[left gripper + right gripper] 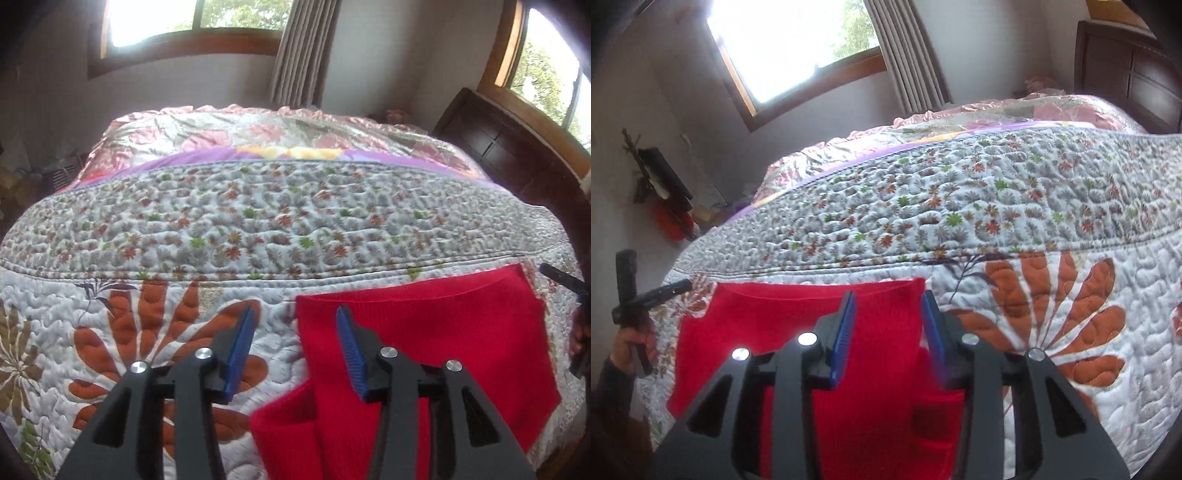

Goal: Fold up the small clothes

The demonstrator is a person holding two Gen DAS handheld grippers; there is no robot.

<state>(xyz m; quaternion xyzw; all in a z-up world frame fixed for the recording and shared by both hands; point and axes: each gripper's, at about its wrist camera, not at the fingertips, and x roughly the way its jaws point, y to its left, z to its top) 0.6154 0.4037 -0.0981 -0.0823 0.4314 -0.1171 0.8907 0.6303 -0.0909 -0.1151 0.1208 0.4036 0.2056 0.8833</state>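
A flat red knitted garment [424, 332] is spread on the quilted floral bedspread [258, 221], directly beneath and ahead of both tools. The left tool [295, 325] and right tool [888, 310] are held apart, empty. The garment's long axis is judged to run away from the tools, hem farthest; the right tool is more centred over it.

Black hand-held gripper [295, 314], blue ribbed pads [242, 350]

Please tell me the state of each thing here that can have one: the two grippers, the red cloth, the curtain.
left gripper: open, holding nothing.
right gripper: open, holding nothing.
red garment: lying on the quilt, partly folded near the grippers.
curtain: drawn aside.
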